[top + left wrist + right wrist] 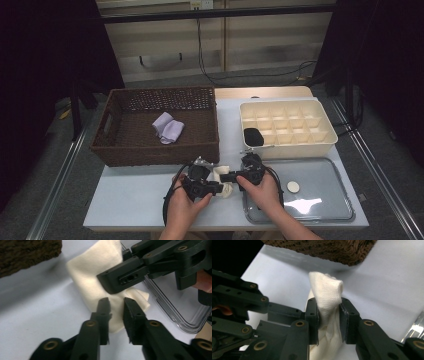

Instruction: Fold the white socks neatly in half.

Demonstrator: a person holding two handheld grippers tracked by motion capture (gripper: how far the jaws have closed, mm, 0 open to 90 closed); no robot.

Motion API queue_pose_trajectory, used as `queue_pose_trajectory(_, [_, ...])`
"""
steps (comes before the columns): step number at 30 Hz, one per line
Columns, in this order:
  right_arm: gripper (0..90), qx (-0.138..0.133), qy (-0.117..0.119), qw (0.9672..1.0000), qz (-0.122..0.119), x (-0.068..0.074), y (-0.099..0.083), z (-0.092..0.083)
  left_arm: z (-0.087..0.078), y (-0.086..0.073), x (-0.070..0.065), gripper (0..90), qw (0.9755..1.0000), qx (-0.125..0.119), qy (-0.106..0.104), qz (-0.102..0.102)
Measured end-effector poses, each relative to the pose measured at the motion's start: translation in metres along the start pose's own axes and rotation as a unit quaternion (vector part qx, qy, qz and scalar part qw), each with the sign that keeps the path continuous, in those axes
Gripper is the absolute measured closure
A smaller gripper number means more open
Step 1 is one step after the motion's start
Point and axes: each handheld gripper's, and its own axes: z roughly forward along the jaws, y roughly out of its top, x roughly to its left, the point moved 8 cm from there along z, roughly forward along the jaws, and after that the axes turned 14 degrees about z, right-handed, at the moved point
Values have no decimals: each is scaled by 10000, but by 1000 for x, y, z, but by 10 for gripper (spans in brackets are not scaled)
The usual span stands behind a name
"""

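Note:
A cream cloth lies bunched on the white table between my two grippers, just in front of the basket. My right gripper is shut on the cream cloth, with a fold standing up between its pads. It reaches in from the right in the high view. My left gripper is open, its tips just over the cloth's near edge with a gap between them. It comes from the left in the high view. One of the right gripper's black fingers crosses above the cloth in the left gripper view.
A brown wicker basket with a lavender cloth stands at back left. At back right, a cream compartment box holds a black item. A clear tray with a small white disc lies at front right.

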Motion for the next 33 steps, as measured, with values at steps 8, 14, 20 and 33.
queue_pose_trajectory(8, [721,-70,79,9999,-77,-1,9,-15,-5,-2,12,572,9994,-150,164,279])
queue_pose_trajectory(14, [720,-75,67,9998,-149,-2,14,-28,-5,-3,21,491,9989,-312,217,260])
queue_pose_trajectory(20, [718,-37,38,9998,-187,-2,18,-38,-3,-8,31,428,9991,-287,250,190])
queue_pose_trajectory(33, [715,44,-68,9995,-301,-1,30,-54,0,-17,47,329,9958,-354,612,586])
